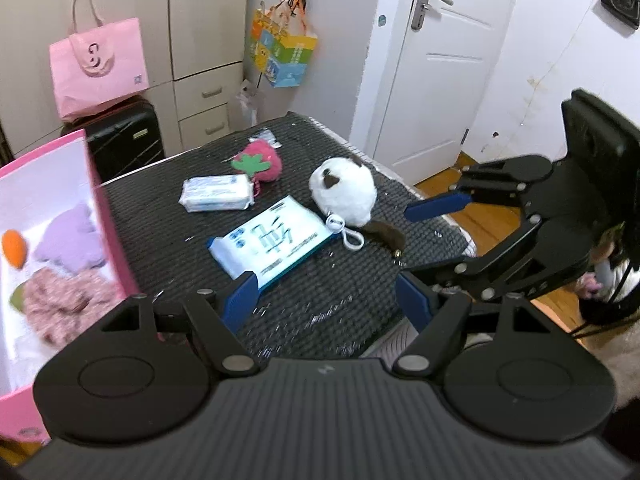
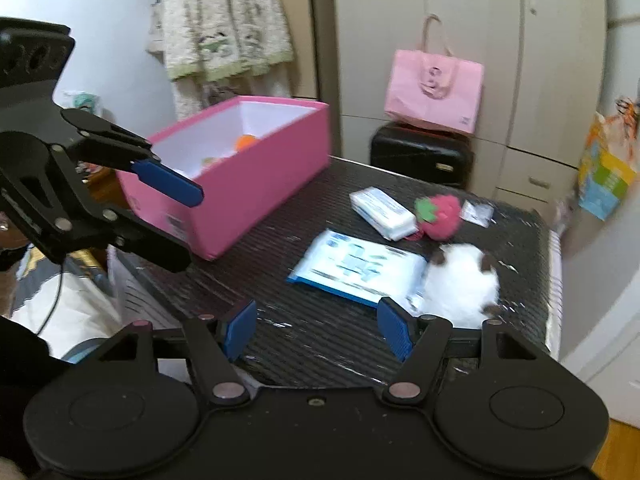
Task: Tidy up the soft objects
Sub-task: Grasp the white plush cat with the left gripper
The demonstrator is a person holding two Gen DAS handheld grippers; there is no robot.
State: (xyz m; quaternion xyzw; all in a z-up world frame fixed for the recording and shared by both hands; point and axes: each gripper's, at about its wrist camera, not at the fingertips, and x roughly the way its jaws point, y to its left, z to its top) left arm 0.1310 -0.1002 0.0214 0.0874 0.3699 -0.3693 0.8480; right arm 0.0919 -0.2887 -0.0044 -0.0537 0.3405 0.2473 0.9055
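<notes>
A pink box (image 1: 108, 216) is sitting at the left edge of the dark ribbed bench (image 1: 328, 300), its open top facing up so soft things can be dropped in; a purple plush (image 1: 72, 236), an orange piece (image 1: 14, 246) and a pinkish speckled cloth (image 1: 60, 296) are already lying inside, which suggests it is serving as the collecting bin. To its right, the things still waiting are lying loose on the bench: a white tissue pack (image 1: 218, 193) just beside a strawberry plush (image 1: 260, 160), then a flat blue-and-white packet (image 1: 272, 238), its far end touching a white plush animal (image 1: 344, 192) with brown ears. The left hand-held gripper (image 1: 326, 300) is hovering above the near edge of the bench, jaws spread and grasping nothing, seemingly lining up with the flat packet. The right hand-held gripper (image 2: 316, 330) is likewise standing released and empty, angled down toward the packet and the white plush, probably so both can share the lift.
</notes>
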